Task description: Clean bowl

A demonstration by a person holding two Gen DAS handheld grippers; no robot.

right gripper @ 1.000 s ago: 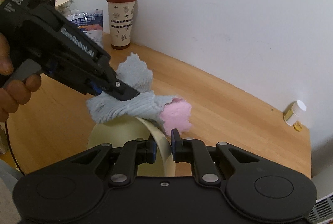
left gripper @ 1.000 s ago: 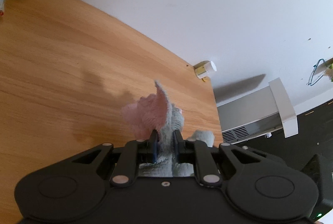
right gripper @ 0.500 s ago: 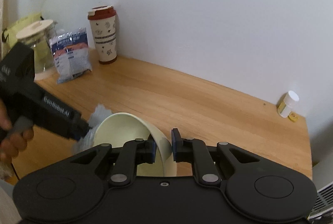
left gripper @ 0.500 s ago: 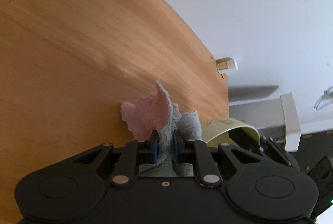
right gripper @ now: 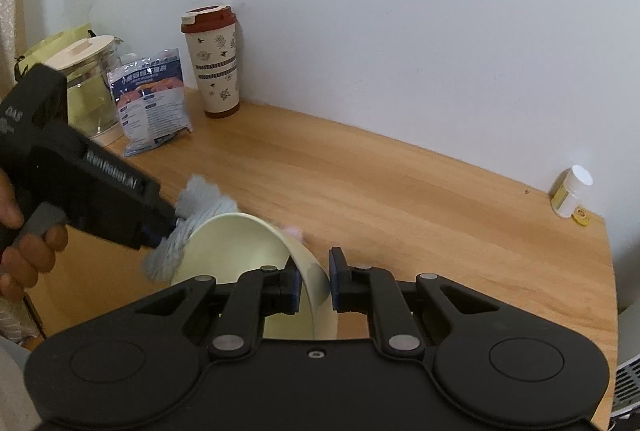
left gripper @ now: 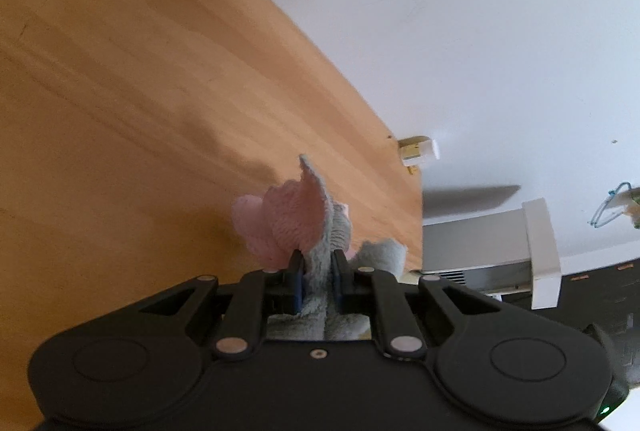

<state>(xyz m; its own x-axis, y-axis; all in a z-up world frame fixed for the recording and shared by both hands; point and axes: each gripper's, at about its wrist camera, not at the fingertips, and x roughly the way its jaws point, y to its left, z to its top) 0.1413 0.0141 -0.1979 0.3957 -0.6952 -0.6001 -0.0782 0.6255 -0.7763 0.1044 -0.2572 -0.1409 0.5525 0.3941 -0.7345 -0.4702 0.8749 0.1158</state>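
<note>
A pale yellow bowl (right gripper: 236, 251) is held tilted above the wooden table (right gripper: 400, 207), with my right gripper (right gripper: 314, 281) shut on its rim. My left gripper (left gripper: 317, 271) is shut on a fluffy grey and pink cloth (left gripper: 296, 219). In the right wrist view the left gripper (right gripper: 160, 235) comes in from the left, held by a hand (right gripper: 28, 255), and presses the grey cloth (right gripper: 188, 223) against the bowl's outer left side. A pink tip of cloth (right gripper: 292, 231) peeks over the far rim. The bowl is out of the left wrist view.
At the table's back left stand a patterned cup with a red lid (right gripper: 212, 63), a blue snack bag (right gripper: 152, 99) and a glass jar with a pale lid (right gripper: 88, 83). A small white-capped bottle (right gripper: 570, 191) sits at the back right corner by the wall.
The left gripper with the cloth went from on top of the bowl down to its left side. The bowl stays tilted in the right gripper. Both views have rolled a little.
</note>
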